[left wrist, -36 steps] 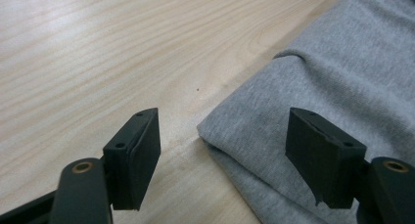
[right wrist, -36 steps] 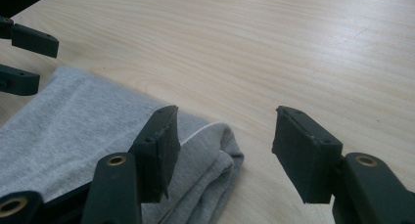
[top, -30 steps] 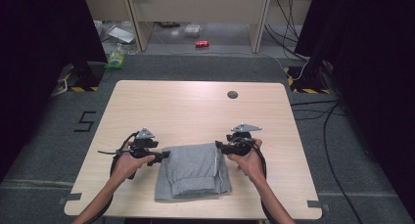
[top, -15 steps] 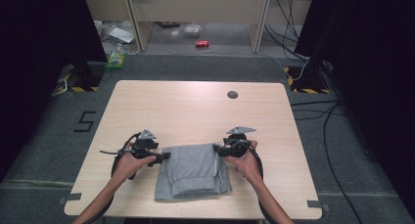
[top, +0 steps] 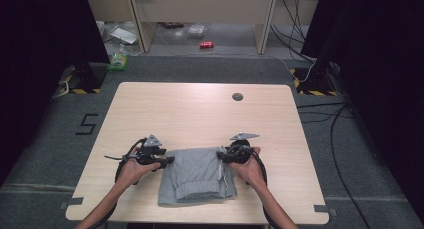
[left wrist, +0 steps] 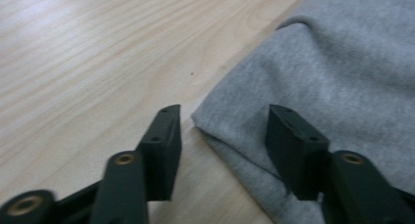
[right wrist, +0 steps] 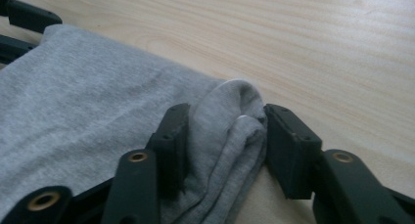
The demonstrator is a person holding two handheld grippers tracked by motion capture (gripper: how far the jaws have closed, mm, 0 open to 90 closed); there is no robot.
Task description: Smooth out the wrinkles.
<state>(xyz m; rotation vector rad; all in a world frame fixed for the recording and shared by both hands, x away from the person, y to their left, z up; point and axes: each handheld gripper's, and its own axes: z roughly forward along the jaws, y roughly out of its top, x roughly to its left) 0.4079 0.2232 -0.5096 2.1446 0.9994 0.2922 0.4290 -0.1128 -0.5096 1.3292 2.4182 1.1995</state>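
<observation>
Two grippers, left [top: 167,160] and right [top: 220,155], just closing on the grey garment's [top: 197,174] far corners: right fingers pinch bunched cloth, left half-open astride the corner; next, lift evenly off the desk [top: 200,114].

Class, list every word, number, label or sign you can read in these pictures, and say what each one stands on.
"5": a large dark numeral marked on the grey floor left of the table.
Red can on the floor beyond the table: its print is too small to read.
Green packet near the left stand: too blurred to read.
Grey garment: no readable label.
</observation>
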